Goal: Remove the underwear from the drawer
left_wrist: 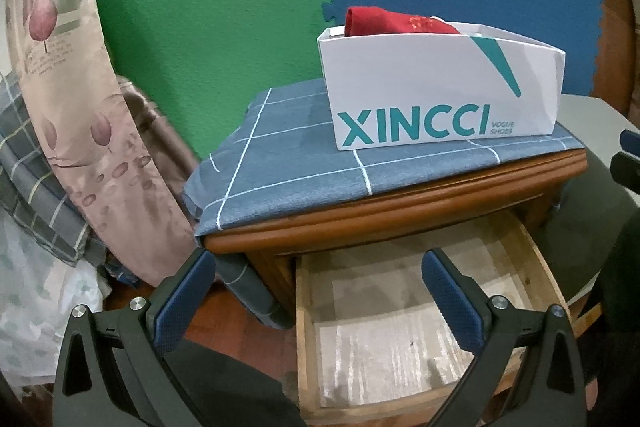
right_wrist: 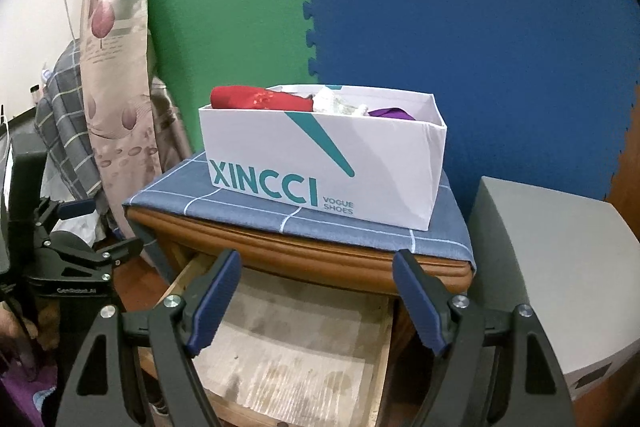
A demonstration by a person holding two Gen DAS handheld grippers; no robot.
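Wide-open, empty left gripper (left_wrist: 320, 287) and right gripper (right_wrist: 318, 291) hover over a pulled-out wooden drawer (left_wrist: 400, 327), at 6 o'clock in both views. Only a pale, stained liner (right_wrist: 296, 359) shows inside it. Above, toward 12 o'clock, a blue checked cloth (right_wrist: 248, 203) covers the wooden nightstand (right_wrist: 320, 259). On the cloth stands a white XINCCI shoe box (right_wrist: 320, 163), holding red underwear (right_wrist: 256, 98) at its left end, a pale lacy piece (right_wrist: 340, 103) in the middle and a purple piece (right_wrist: 390, 113) toward the right.

One open drawer (left_wrist: 400, 327), one shoe box (right_wrist: 320, 163), three garments inside, two tongs.
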